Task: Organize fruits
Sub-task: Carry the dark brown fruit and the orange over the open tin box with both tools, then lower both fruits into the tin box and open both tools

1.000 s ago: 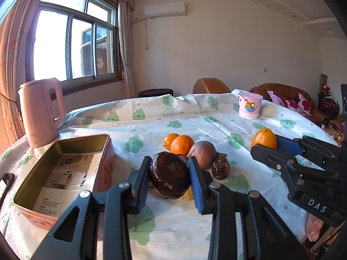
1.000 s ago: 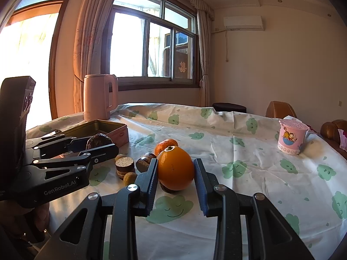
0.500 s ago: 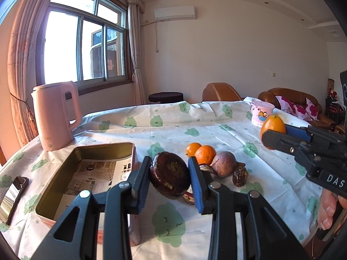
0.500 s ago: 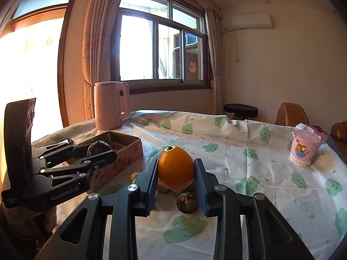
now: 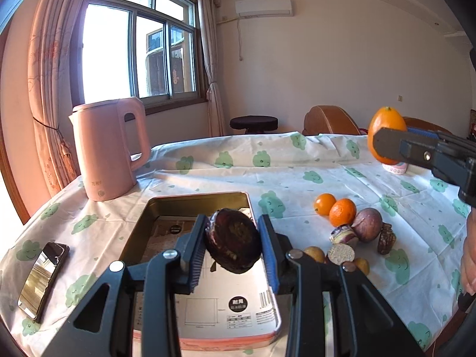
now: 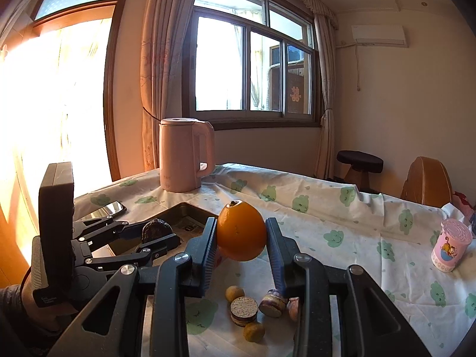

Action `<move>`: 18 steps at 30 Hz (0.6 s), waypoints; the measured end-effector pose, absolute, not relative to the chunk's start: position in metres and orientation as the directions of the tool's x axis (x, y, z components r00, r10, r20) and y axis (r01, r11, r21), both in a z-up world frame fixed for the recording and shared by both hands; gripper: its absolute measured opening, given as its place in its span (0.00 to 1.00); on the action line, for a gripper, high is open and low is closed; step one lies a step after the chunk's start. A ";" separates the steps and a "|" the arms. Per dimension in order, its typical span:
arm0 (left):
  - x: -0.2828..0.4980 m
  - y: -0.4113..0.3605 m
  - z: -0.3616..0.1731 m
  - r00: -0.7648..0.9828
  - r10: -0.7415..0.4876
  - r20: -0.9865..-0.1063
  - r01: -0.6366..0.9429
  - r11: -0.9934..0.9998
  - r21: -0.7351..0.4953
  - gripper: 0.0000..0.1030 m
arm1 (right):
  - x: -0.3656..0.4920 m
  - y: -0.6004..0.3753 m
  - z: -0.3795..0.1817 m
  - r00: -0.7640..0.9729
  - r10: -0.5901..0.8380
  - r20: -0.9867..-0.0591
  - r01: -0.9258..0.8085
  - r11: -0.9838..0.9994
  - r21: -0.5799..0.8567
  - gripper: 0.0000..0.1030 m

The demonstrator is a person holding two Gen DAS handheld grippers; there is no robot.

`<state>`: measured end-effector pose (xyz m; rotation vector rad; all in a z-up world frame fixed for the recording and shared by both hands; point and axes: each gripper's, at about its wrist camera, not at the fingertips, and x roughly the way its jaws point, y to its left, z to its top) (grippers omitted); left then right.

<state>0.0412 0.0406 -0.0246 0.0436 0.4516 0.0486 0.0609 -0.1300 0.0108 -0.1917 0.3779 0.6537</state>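
My left gripper (image 5: 233,242) is shut on a dark brown wrinkled fruit (image 5: 233,241) and holds it above the open metal tin (image 5: 196,202); it also shows in the right wrist view (image 6: 157,232). My right gripper (image 6: 241,239) is shut on a large orange (image 6: 241,230), held in the air right of the tin; the orange also shows in the left wrist view (image 5: 385,125). On the cloth lie two small oranges (image 5: 342,211), a purple-brown fruit (image 5: 367,224), cut fruit pieces (image 5: 340,253) and small yellow fruits (image 6: 235,293).
A pink kettle (image 5: 107,151) stands behind the tin. A phone (image 5: 43,276) lies on the cloth left of the tin. A pink cup (image 6: 450,245) stands at the right. The tin (image 6: 184,208) holds a printed paper liner.
Both grippers have risen and swung left with their fruit. The left one now hangs over the tin; the right one with the orange has come closer to the tin.
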 end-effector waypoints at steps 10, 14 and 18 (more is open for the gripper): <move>0.056 0.075 -0.028 0.874 0.096 -0.477 -0.084 0.995 0.047 0.35 | 0.087 -0.076 0.009 0.679 0.571 -0.461 -0.671 0.737 -0.076 0.33; 0.062 0.086 -0.031 0.863 0.111 -0.493 -0.099 0.994 0.051 0.35 | 0.095 -0.061 0.003 0.667 0.569 -0.481 -0.681 0.727 -0.085 0.33; 0.067 0.095 -0.034 0.852 0.120 -0.510 -0.109 0.993 0.051 0.35 | 0.103 -0.047 -0.005 0.653 0.565 -0.504 -0.689 0.719 -0.088 0.33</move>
